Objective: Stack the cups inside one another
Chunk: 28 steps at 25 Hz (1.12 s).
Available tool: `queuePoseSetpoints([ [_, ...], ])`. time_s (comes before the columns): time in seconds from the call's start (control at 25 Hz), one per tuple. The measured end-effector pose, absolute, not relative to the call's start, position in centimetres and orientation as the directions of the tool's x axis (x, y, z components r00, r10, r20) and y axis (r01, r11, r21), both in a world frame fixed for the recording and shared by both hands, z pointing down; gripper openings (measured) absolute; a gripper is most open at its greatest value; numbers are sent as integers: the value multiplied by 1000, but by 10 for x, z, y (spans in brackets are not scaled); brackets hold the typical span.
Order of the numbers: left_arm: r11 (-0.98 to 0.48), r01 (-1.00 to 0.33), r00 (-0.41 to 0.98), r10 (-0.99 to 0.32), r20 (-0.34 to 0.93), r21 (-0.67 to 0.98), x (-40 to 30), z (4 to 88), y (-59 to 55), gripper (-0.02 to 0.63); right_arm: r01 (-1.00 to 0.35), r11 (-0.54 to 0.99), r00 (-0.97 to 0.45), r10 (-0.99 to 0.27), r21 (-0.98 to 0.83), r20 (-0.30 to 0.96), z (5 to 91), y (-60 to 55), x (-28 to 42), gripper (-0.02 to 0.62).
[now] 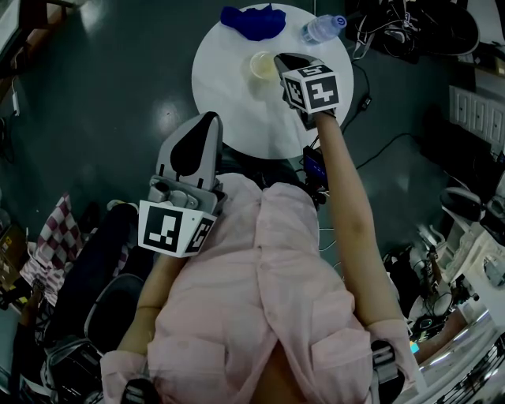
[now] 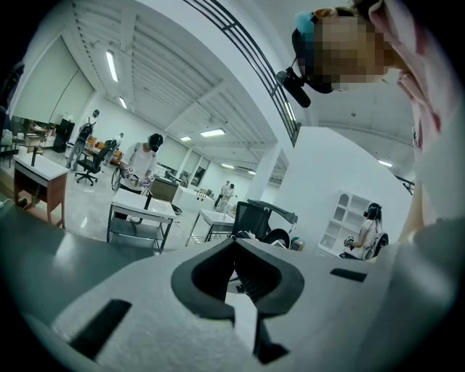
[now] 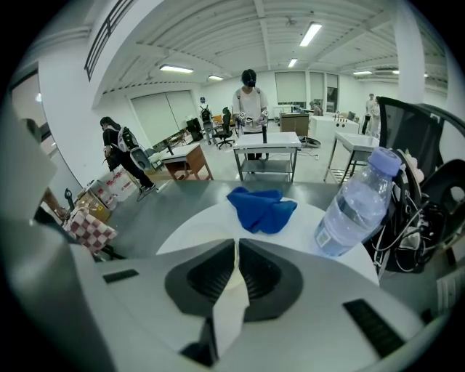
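The translucent pale plastic cup point(image 1: 261, 65) stands upright near the middle of the round white table point(image 1: 229, 102), between the crumpled blue cloth point(image 1: 252, 21) at the far edge and my right tool point(image 1: 282, 60). I cannot tell from the head view whether it is one cup or several already nested. In the right gripper view, the right tool's jaws are drawn almost together on a thin pale wall, which I read as the cup's rim pinched between the pads. My left tool point(image 1: 207, 120) is off the table near my body, its jaws together with nothing between them. Treat the cup as very light, thin-walled and easily deformed: a hard pinch will likely buckle the rim, and the smooth plastic may slip from a shallow grip. Take hold on the rim wall, one pad inside and one outside, with moderate force. Lift straight up. The clear plastic water bottle point(image 1: 322, 28) lies just beyond the tool; keep clear of it.
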<state>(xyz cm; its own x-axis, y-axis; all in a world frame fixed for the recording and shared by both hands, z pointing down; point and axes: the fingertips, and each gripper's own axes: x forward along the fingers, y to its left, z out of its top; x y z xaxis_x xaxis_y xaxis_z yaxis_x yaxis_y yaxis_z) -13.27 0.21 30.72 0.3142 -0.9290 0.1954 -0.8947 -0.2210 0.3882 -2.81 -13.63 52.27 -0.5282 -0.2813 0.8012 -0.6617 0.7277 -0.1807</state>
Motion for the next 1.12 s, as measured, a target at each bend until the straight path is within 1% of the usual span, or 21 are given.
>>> queuePoseSetpoints([
  [0.6,-211,-896,308,-929,205,390,-133,309,-1,15,-643,749,-498,-251,-159,830,539,-134,-27,40],
  [1.12,-191,-900,292,-932,215,392,-138,312,0,15,-610,784,-484,-254,-115,838,543,-139,-38,40],
])
